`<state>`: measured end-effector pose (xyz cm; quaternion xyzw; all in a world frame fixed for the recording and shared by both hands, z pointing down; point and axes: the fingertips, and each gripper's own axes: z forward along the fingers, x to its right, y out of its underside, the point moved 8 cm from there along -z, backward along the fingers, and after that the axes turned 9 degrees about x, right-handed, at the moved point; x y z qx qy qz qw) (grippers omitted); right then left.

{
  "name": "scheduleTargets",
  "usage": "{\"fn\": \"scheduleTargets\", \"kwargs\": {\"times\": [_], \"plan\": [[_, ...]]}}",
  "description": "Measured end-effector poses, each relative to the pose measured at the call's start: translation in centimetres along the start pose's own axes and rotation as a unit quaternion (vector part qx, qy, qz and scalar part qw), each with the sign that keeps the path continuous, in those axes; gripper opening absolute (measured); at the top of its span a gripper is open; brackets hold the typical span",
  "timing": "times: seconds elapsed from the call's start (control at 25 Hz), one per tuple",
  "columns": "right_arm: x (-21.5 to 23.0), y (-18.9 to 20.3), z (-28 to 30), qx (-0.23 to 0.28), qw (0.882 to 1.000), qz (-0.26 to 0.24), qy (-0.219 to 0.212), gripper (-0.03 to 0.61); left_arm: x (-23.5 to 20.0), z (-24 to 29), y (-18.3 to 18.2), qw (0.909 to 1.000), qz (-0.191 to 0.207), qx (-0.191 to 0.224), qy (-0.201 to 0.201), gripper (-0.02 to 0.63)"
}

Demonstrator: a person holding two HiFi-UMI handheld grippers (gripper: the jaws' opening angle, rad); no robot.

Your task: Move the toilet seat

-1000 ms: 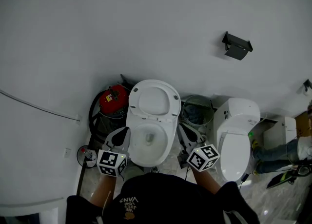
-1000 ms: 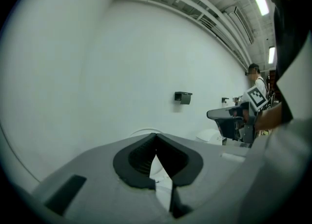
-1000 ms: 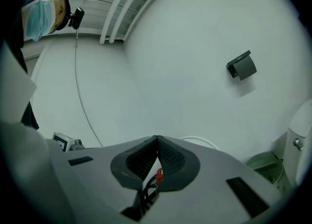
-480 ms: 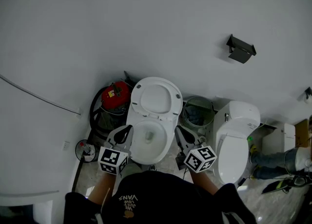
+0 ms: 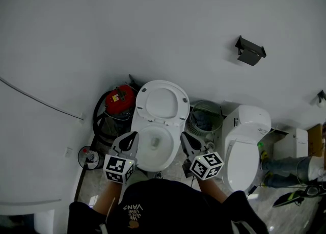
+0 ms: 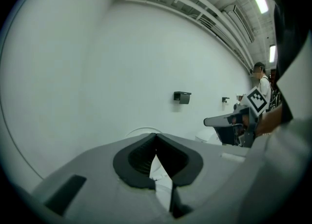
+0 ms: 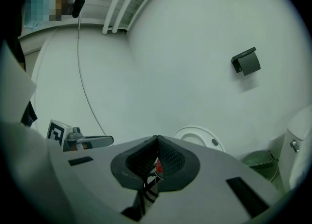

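We saw a white toilet (image 5: pixel 155 146) w/ white seat (image 5: pixel 162 103) vs. pale grey wall (image 5: pixel 153 24). Canister (image 5: pixel 120 100) was red, bin (image 5: pixel 205 117) green mesh, holder (image 5: pixel 249 50) black. Left gripper (image 5: pixel 133 135) & right gripper (image 5: pixel 183 136) were grey w/ black ribbed pads (image 6: pixel 136 159); cubes (image 5: pixel 118 169) b&w squares.

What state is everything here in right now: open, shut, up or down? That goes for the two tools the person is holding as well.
toilet seat: raised, leaning back towards the wall, bowl open.
second toilet: lid down.
wire bin: upright, something bluish inside.
left tool: shut, holding nothing.
right tool: shut, holding nothing.
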<state>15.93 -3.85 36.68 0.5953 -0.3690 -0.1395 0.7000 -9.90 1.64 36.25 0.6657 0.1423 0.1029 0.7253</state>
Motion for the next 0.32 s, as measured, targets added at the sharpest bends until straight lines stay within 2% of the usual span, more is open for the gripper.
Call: {"fn": "scheduleTargets", "kwargs": {"times": [0.32], "plan": [[0.29, 0.5, -0.22, -0.007, 1.0, 0.004, 0.005, -0.002, 0.39, 0.04, 0.73, 1.0, -0.007, -0.005, 0.001, 0.002]]}}
